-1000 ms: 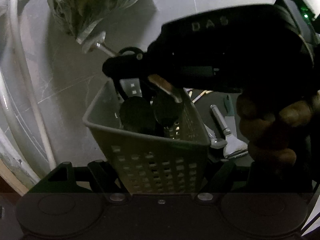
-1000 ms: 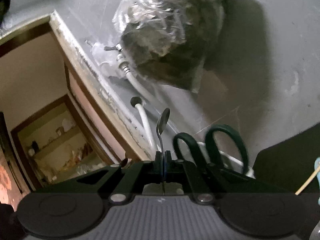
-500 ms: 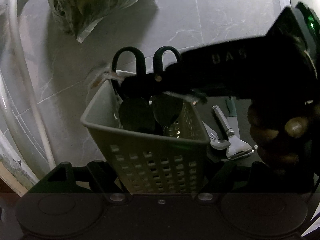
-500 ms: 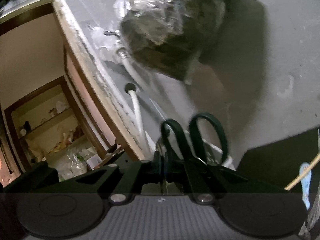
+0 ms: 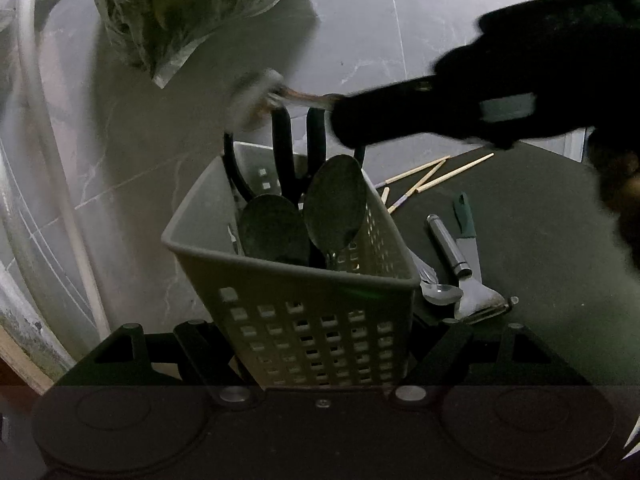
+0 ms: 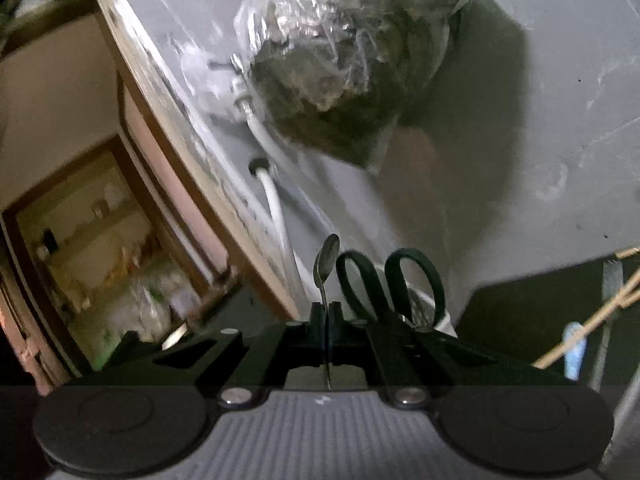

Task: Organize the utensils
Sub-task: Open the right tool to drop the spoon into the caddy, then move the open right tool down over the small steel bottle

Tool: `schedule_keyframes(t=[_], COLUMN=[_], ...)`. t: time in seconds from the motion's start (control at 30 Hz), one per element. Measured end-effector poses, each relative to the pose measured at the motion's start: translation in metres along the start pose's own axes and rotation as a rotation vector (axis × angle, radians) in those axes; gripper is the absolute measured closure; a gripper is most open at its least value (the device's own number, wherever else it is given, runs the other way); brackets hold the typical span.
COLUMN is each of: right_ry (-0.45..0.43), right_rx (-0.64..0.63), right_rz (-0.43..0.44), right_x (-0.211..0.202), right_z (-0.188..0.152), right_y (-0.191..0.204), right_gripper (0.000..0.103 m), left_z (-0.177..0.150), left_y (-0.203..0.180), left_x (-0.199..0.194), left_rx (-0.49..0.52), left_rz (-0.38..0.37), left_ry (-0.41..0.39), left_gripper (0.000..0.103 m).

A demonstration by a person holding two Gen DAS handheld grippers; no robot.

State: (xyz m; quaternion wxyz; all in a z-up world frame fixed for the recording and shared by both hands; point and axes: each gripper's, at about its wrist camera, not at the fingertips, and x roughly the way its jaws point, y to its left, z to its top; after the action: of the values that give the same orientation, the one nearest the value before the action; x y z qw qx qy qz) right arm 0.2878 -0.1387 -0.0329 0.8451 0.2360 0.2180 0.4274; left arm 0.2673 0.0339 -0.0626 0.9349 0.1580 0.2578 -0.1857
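Left gripper (image 5: 320, 344) jaws clamp the basket (image 5: 296, 280); right gripper (image 6: 326, 312) jaws pinch a spoon (image 6: 326, 260), raised above it

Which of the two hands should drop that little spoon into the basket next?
Probably the right. Its hand-held gripper is shut on the small spoon, right above the basket beside the scissors. The left hand-held gripper is clamped around the basket, steadying it.
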Motion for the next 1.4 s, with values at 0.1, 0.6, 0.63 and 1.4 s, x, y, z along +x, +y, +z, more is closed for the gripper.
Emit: schedule_keyframes(t=[0.1,0.6,0.63,1.4], right_ry=[0.129,0.697,0.692,0.331], right_rx=[0.019,-0.355,-0.360,-0.123], right_rz=[-0.045,-0.242,-0.241,-0.552], right_x=[-0.008,0.067,0.067,-0.043], right_z=[0.019,0.064,0.063,0.057], right_y=[0.011,0.069,0.070,-0.029], right_gripper=[0.101,0.094,0.093,0.008], left_z=[-0.002,0.000,0.000,0.002], left_y=[-0.001,-0.005,-0.005,-0.014], left_x=[0.001,0.008,0.008,-0.006], left_rx=[-0.006,-0.016,-0.017,-0.099], left_rz=[0.000,0.017,0.017,0.098], left_ry=[-0.010,-0.036,-0.036,0.030], left_gripper=[0.023,0.023,0.023,0.023])
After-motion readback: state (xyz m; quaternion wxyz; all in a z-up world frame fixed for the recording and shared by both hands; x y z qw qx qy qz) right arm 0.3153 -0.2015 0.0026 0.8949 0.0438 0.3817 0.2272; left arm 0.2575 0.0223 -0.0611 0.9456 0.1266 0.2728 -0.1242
